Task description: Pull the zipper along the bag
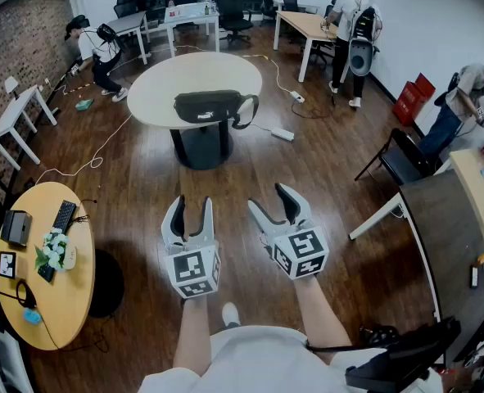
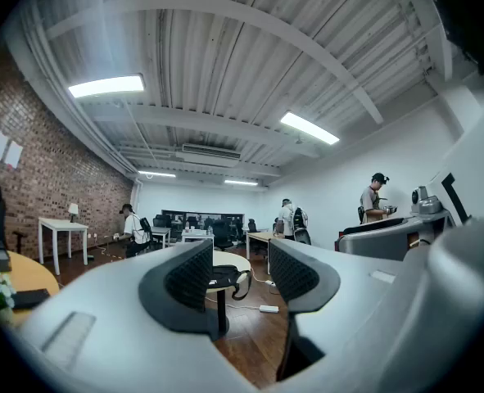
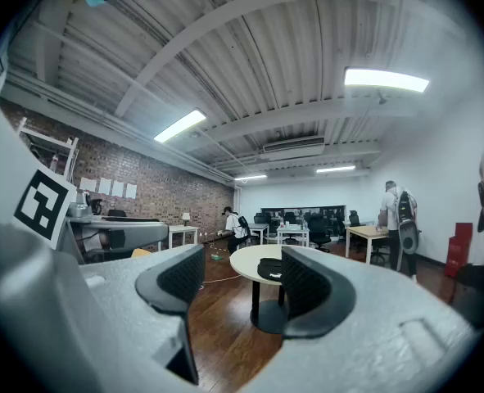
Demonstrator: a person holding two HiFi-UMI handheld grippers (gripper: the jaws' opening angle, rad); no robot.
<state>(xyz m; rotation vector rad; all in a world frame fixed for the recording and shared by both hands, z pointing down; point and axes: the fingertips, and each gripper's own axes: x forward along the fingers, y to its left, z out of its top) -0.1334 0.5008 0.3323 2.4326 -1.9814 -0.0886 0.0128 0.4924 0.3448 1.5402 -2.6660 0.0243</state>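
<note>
A black bag [image 1: 209,105] with a looped strap lies on a round beige table [image 1: 164,80] across the room. It also shows far off between the jaws in the left gripper view [image 2: 225,277] and the right gripper view [image 3: 270,268]. My left gripper [image 1: 191,208] and right gripper [image 1: 269,200] are held side by side over the wooden floor, well short of the table. Both are open with nothing between their jaws. The left gripper's [image 2: 240,278] and the right gripper's [image 3: 242,281] pads stand wide apart. The zipper is too small to make out.
A yellow round table [image 1: 70,301] with a keyboard and flowers stands at my left. A dark table [image 1: 450,244] and a black chair [image 1: 401,158] are on the right. A cable and power strip [image 1: 282,134] lie on the floor by the beige table. Several people work at the room's edges.
</note>
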